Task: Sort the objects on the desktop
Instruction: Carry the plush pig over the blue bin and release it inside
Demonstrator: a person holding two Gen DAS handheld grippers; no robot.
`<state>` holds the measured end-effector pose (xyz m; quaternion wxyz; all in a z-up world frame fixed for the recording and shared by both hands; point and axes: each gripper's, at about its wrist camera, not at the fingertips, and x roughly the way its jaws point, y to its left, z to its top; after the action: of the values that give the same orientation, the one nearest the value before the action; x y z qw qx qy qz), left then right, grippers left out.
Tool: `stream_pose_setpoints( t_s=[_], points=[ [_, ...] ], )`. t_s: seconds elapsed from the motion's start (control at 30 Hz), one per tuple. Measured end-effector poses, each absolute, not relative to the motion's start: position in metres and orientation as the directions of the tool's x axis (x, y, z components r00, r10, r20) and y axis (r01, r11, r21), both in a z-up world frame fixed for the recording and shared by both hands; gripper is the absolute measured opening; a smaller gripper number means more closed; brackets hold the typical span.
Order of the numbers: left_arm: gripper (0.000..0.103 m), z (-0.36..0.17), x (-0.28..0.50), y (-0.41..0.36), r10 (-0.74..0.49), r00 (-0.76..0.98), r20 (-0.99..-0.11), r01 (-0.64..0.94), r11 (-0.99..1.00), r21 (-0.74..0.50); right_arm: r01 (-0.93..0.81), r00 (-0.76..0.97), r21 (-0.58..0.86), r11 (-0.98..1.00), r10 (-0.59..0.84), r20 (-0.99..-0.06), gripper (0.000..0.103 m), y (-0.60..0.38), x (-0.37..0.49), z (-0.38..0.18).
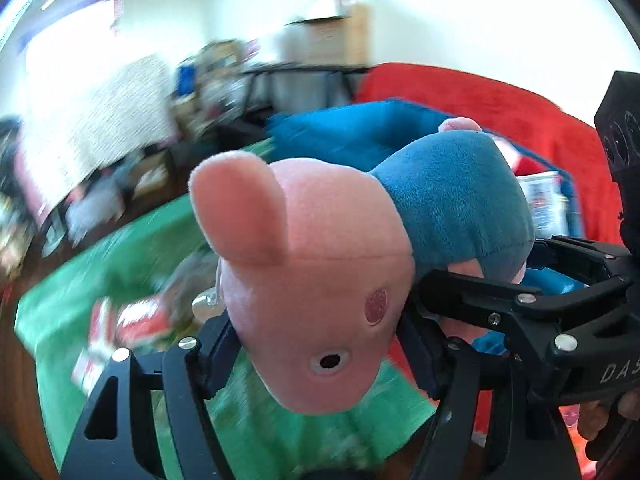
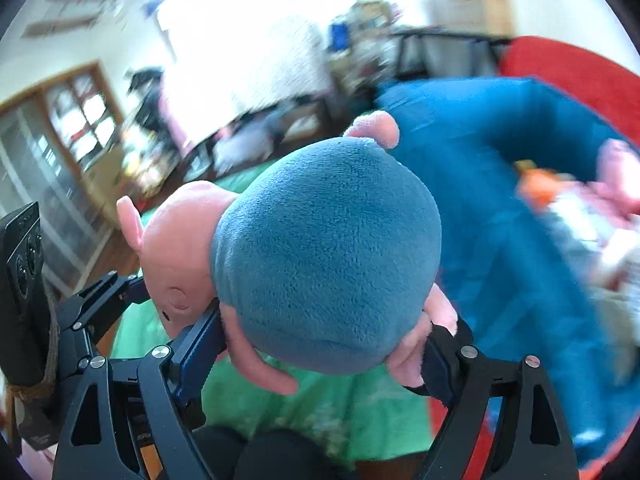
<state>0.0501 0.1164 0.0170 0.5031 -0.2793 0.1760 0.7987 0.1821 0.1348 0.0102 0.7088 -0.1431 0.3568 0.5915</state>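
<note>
Above the green cloth (image 1: 120, 256), a fuzzy pig plush (image 1: 320, 280) is clamped at the head by the left gripper (image 1: 320, 354) and at its legs by the right gripper (image 2: 324, 354). Blurred items, possibly packets, are seen inside the blue fabric bin (image 2: 500, 184).

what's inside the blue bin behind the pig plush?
Inside the blue bin, blurred: something pink, an orange item, and white printed packaging. The pig plush hides the bin's left part.

Motion-smeared room behind, blurred items inside blue bin (image 2: 500, 240), red packets (image 1: 132, 320) on green cloth (image 1: 120, 264) unreadable, plush pig (image 1: 320, 280) hiding fingertips
</note>
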Motion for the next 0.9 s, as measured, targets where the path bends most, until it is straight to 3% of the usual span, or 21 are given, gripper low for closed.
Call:
stream_pose_setpoints(
  t_s=[0.3,0.5,0.6,0.67,0.9],
  points=[
    [0.072,0.061,0.136,0.238,0.769,-0.21,-0.604,-0.977,-0.189,0.098,-0.815,0.283,0.27,0.513,0.758,-0.588,0.085,0.037,0.287,0.05],
    [0.078,0.068,0.166,0.292,0.758,-0.246,-0.604,-0.969,-0.176,0.174,-0.745,0.372,0.29,0.601,0.735,-0.567,0.087,-0.004,0.341,0.066],
    [0.078,0.069,0.173,0.304,0.748,-0.285,-0.6,-0.958,-0.194,0.213,-0.699,0.454,0.268,0.662,0.702,-0.55,0.091,-0.015,0.354,0.072],
    [0.078,0.068,0.174,0.307,0.742,-0.279,-0.61,-0.96,-0.192,0.205,-0.672,0.509,0.226,0.705,0.662,-0.55,0.101,-0.016,0.356,0.071],
    [0.078,0.056,0.165,0.291,0.723,-0.262,-0.639,-0.965,-0.209,0.159,-0.628,0.509,0.214,0.749,0.602,-0.615,0.102,-0.024,0.37,0.051]
  ],
)
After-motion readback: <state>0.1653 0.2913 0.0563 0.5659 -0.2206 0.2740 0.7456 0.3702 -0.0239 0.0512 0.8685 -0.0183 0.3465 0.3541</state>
